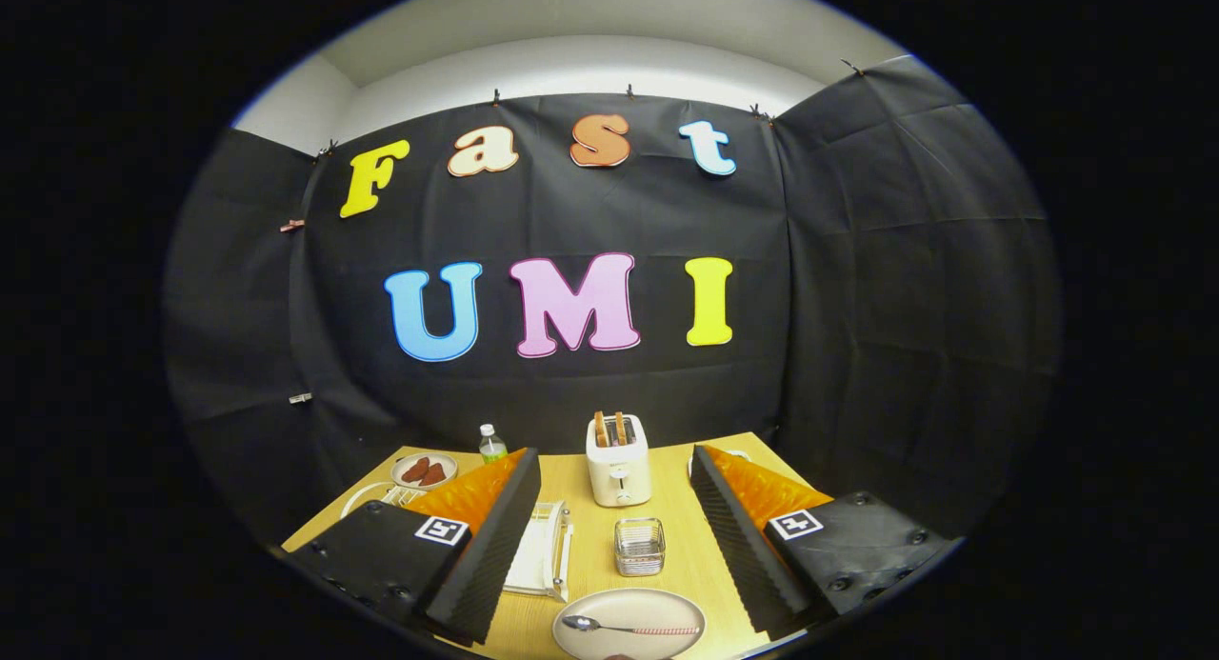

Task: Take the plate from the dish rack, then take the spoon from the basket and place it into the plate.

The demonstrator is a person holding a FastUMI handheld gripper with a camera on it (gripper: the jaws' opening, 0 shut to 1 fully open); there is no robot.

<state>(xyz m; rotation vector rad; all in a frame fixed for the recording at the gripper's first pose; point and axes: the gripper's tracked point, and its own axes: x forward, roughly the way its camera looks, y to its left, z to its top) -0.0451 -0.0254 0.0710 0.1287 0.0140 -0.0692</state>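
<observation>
Item: spoon (629, 629), metal bowl with a handle that looks pale and red-patterned, lying flat across the plate (667, 608) at the bottom centre of the frame, bowl toward the lower left. Judged light, stiff and thin, with a smooth bowl likely to slip; best hold would be across the handle near its middle, where the pads can close on a narrow straight section. Item: plate, pale and round, resting on the wooden table (590, 546); probably rigid and breakable, with a low rim offering the only edge to pinch. Item: wire basket (639, 547), small, standing just above the plate in the picture, between the fingers. Item: dish rack (548, 550), clear and white, lower left of centre, partly behind the left finger. Item: white toaster (618, 462), mid-frame, with two slices showing. Item: gripper (616, 531), fingers spread wide, ridged black pads facing each other; nothing between them is held or touched. The spoon in the plate suggests the task is essentially complete.
</observation>
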